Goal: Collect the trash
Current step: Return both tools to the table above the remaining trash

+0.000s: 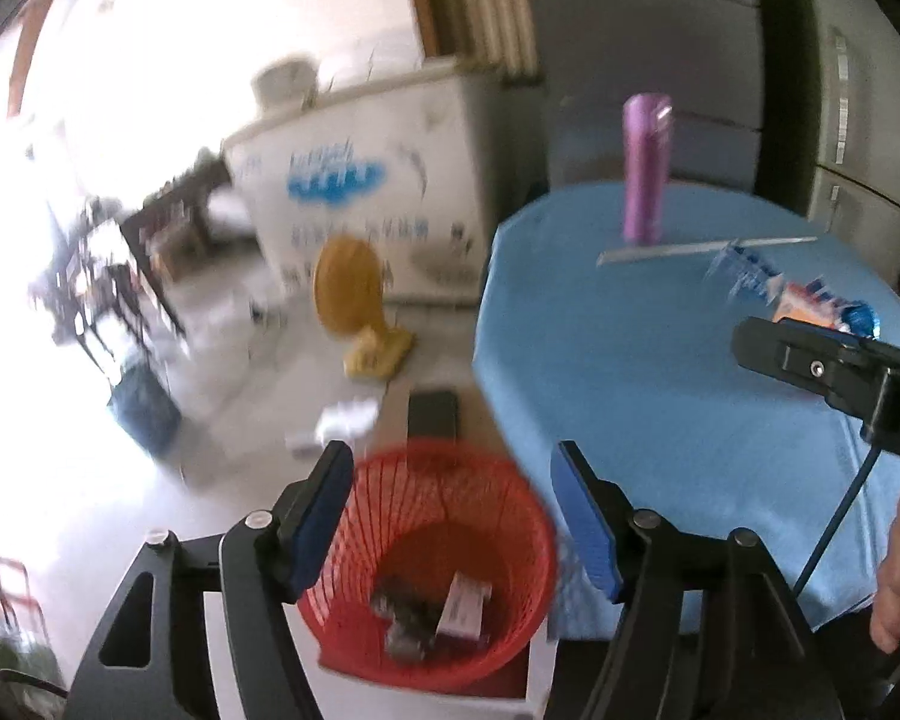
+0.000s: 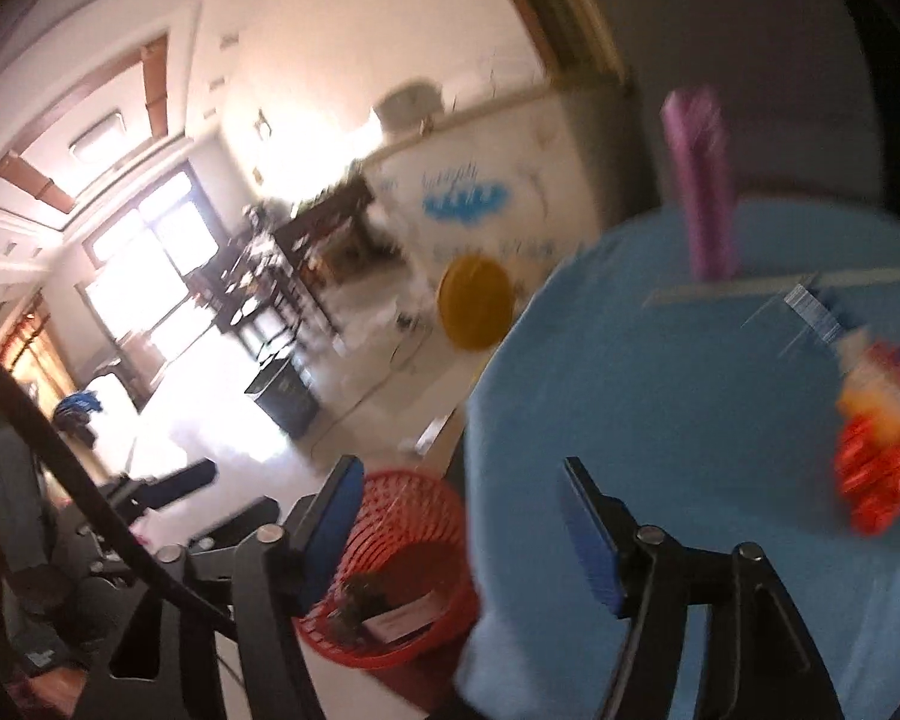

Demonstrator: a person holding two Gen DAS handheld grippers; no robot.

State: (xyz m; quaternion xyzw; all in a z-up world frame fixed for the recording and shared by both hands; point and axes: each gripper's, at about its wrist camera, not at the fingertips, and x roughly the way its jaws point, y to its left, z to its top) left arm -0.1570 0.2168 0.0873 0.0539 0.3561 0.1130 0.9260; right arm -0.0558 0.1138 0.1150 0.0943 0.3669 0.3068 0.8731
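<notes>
Red mesh filled the bottom of the left wrist view: the wastebasket [image 1: 432, 564] stood on the floor just beside the blue-clothed table [image 1: 660, 372], with a small carton [image 1: 463, 603] and some dark crumpled scraps [image 1: 399, 618] already lying in its bottom. That put the job, by my reading, between rounds: one load was in, and more was waiting. The left gripper [image 1: 456, 516] hung above the basket with its blue pads spread wide and nothing between them, touching nothing. The right gripper [image 2: 459, 525] was likewise open and empty, poised over the table's near edge with the basket below on its left side. What remained was plain enough: a cluster of wrappers [image 1: 810, 297] lay on the far right of the cloth, seen in the right wrist view as a blurred red and orange heap [image 2: 876, 450], well apart from both claws. A purple flask [image 1: 647, 168] stood upright further back, with a long pale strip [image 1: 708, 252] lying near its foot; the flask looked like no trash. The next move called for a reach across the cloth, jaws kept wide, to close on those crinkly wrappers without sweeping them off the edge.
</notes>
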